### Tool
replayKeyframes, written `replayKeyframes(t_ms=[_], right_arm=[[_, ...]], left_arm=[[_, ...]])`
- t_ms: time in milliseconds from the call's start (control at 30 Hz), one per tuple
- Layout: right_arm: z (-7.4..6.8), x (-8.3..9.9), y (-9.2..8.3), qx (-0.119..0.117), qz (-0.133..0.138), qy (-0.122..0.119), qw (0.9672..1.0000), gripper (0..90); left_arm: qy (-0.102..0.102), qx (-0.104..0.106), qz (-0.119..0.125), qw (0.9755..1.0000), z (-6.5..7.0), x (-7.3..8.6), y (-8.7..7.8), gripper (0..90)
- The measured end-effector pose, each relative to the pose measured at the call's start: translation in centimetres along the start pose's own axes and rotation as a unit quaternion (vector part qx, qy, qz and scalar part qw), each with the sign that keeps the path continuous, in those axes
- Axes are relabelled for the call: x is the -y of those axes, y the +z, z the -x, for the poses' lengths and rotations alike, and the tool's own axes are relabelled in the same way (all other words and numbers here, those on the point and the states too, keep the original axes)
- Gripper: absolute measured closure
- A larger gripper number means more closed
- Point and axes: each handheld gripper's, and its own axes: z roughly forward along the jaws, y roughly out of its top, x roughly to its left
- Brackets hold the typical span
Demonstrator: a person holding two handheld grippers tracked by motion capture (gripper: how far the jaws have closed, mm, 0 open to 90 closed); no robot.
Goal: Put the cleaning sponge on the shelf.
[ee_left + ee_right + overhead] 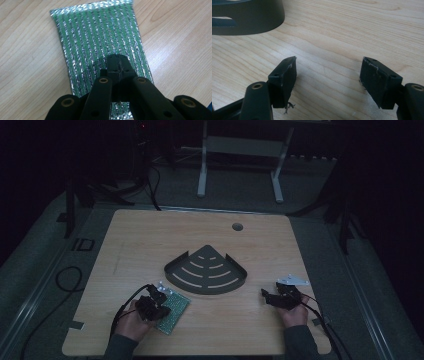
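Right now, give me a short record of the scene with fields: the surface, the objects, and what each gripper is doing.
surface: wooden table
objects: dark quarter-round slotted shelf, table centre; green and silver scouring pad, lying flat
left gripper: jaws together, over the pad; whether pinching it, cannot tell
right gripper: jaws apart, nothing between them, bare wood below

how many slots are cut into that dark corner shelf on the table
7 as far as the dim high view shows. The corner shelf has curved slots in paired rows, left and right of its middle, plus one short slot near the pointed far corner. Others may be lost in the gloom.
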Motion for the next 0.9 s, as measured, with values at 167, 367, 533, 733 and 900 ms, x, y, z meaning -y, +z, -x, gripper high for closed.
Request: replayKeyframes(t_ms=[167,367,533,733,900], right_arm=[[0.0,0.0,0.0,0.000,0.000,0.000,1.0000,28.9],[0.0,0.0,0.0,0.000,0.000,0.000,1.0000,28.9],[0.0,0.0,0.0,0.000,0.000,0.000,1.0000,28.9],[0.0,0.0,0.0,0.000,0.000,0.000,1.0000,28.9],[0.0,0.0,0.0,0.000,0.000,0.000,1.0000,28.9]], left_arm=[[-0.003,0.004,0.006,1.0000,-0.3,0.1,-0.6,89.8],[-0.014,0.004,0.026,0.9996,-1.9,0.0,-2.4,89.7],[-0.020,0.005,0.021,0.9996,-3.1,-0.5,-3.1,87.8],[-0.028,0.017,-0.001,0.9995,-4.3,-1.2,-2.7,85.4],[-0.030,0.022,-0.016,0.9992,-4.7,-1.8,-2.3,83.5]])
